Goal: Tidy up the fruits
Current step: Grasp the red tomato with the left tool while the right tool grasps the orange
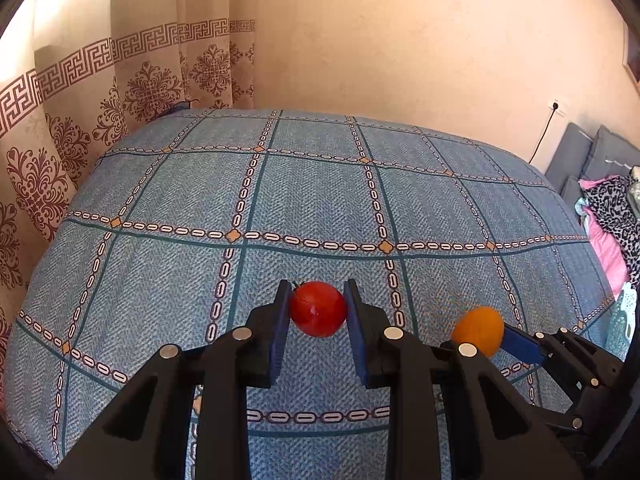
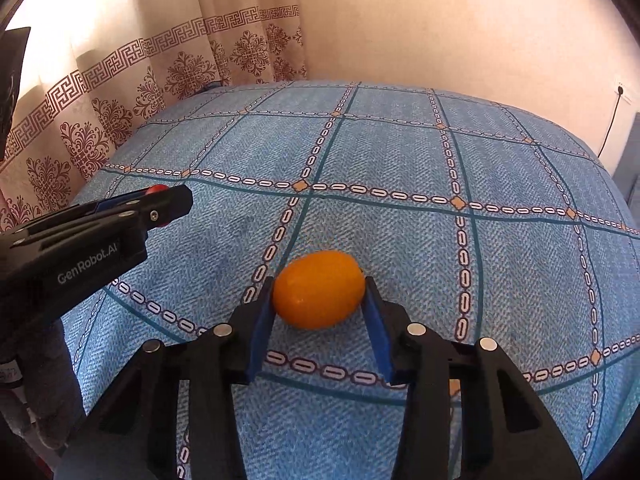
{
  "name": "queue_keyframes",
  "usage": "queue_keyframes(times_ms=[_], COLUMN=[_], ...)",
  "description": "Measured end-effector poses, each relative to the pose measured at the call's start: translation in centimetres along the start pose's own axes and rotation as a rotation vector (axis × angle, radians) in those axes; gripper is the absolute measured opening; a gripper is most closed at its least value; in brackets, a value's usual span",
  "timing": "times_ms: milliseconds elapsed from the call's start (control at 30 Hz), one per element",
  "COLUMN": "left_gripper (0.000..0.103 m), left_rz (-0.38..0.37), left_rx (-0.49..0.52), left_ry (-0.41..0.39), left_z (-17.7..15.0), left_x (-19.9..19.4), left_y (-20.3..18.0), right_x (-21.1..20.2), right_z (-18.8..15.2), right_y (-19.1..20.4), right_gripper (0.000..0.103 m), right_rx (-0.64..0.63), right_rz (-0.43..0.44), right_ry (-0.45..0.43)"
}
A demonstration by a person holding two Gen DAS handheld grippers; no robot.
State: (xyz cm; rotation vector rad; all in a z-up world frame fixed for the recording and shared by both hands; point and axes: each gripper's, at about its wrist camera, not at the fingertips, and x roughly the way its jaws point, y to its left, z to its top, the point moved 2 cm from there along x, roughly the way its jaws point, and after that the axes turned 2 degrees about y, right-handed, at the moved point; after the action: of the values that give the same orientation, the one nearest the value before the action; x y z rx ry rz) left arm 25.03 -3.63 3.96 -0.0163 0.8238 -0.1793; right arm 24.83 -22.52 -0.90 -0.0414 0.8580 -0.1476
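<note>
A round red fruit (image 1: 318,310) with a short stem sits between the blue pads of my left gripper (image 1: 317,286), which is shut on it low over the blue checked bedcover (image 1: 320,200). To its right lies an oval orange fruit (image 1: 478,330), with one blue pad of the right gripper (image 1: 520,346) against its right side. In the right wrist view the orange fruit (image 2: 319,290) rests on the cover, and my right gripper (image 2: 319,280) is shut on it, both pads touching its sides. At the left of that view is the left gripper (image 2: 168,204), with a bit of the red fruit (image 2: 158,189) showing.
A patterned curtain (image 1: 80,120) hangs along the bed's left edge and a plain wall stands behind. Grey cushions (image 1: 572,152), a heap of pink and leopard-print clothes (image 1: 612,208) and a pale green plastic thing (image 1: 624,316) crowd the right side.
</note>
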Motion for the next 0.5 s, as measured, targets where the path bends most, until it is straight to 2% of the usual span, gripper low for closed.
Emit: queue_keyframes(times_ms=[500], left_gripper=[0.027], left_rz=[-0.082], left_rx=[0.138], left_ry=[-0.025], left_z=[-1.3], left_x=[-1.7], left_y=[-5.5], right_x=[-7.8], right_z=[-1.3], right_y=[-4.0], right_gripper=[0.044], right_rx=[0.093], right_rz=[-0.057], right_ry=[-0.118])
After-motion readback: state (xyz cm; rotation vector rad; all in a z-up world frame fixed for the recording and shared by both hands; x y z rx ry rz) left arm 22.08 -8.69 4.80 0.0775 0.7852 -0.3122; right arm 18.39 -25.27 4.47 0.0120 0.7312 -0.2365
